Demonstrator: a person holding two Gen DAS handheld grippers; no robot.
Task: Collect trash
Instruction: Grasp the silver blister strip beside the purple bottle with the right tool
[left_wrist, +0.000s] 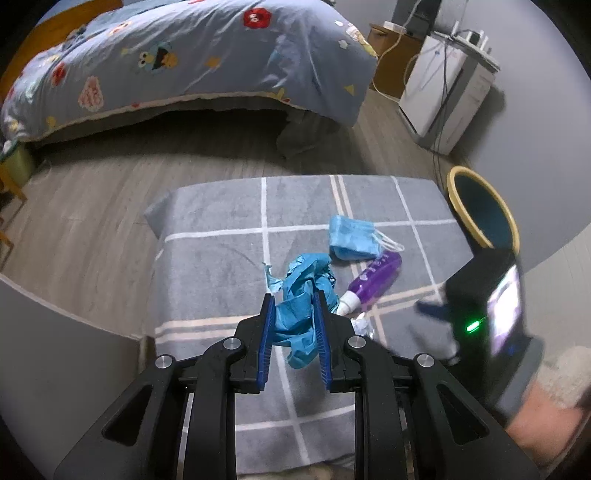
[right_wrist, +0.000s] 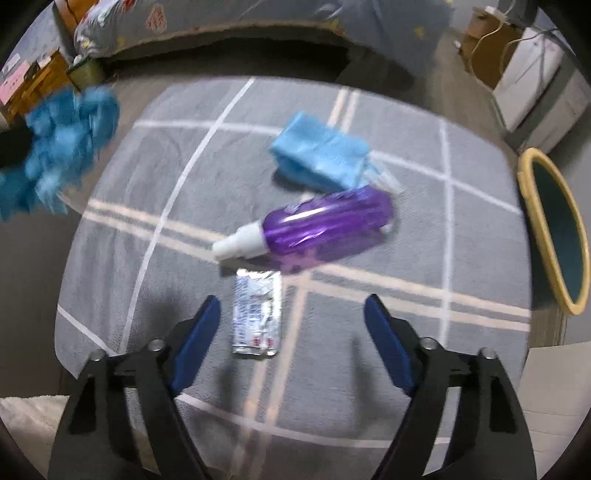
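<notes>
My left gripper (left_wrist: 294, 306) is shut on a crumpled blue paper (left_wrist: 301, 295), held up above the grey checked rug (left_wrist: 207, 280). The same blue paper (right_wrist: 62, 147) shows blurred at the left of the right wrist view. My right gripper (right_wrist: 291, 310) stands open over the rug, with a flat silver foil wrapper (right_wrist: 256, 314) lying between its fingers, untouched. Beyond it lie a purple spray bottle (right_wrist: 317, 225) with a white cap and a folded blue face mask (right_wrist: 321, 155). In the left wrist view the mask (left_wrist: 351, 236) and the bottle (left_wrist: 373, 280) lie past the paper.
A round bin (left_wrist: 484, 210) with a yellow rim and dark inside stands off the rug's right edge, the same bin (right_wrist: 557, 229) at the right in the right wrist view. A bed with a blue quilt (left_wrist: 192, 59) fills the back. A white appliance (left_wrist: 439, 92) stands by the wall.
</notes>
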